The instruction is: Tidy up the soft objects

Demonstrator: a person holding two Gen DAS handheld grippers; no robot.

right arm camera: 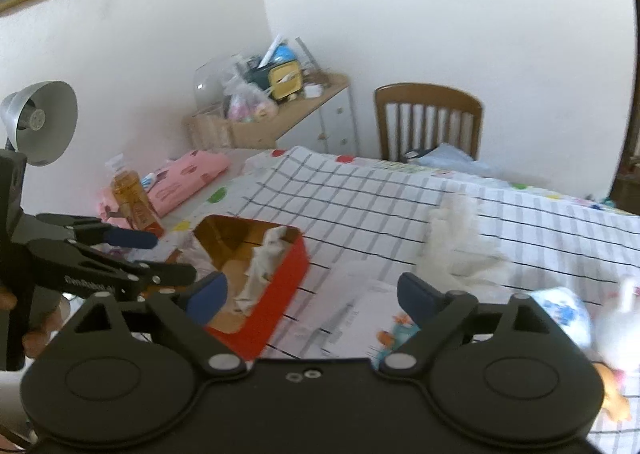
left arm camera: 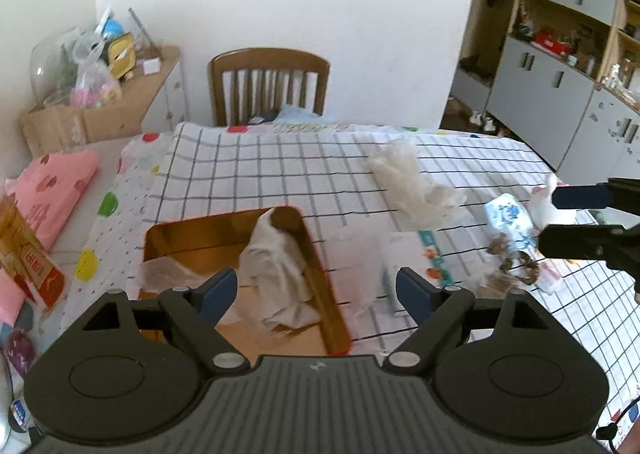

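A red box with a gold inside (left arm camera: 188, 242) (right arm camera: 280, 274) stands on the checked tablecloth. A white cloth (left arm camera: 276, 266) (right arm camera: 260, 266) lies in it, draped over its far wall. My left gripper (left arm camera: 316, 290) is open and empty, just above the box's near side. A clear plastic bag (left arm camera: 408, 181) (right arm camera: 456, 250) lies crumpled on the cloth to the right. A flat plastic packet (left arm camera: 400, 254) (right arm camera: 360, 318) lies beside the box. My right gripper (right arm camera: 312, 294) is open and empty above the packet. A blue-patterned tissue pack (left arm camera: 506, 217) (right arm camera: 564, 314) lies further right.
A wooden chair (left arm camera: 270, 83) stands at the table's far edge. A pink cloth bundle (left arm camera: 56, 181) and an orange bottle (right arm camera: 134, 197) sit left of the table. A desk lamp (right arm camera: 40, 121) is at far left. Cabinets (left arm camera: 560, 65) line the right wall.
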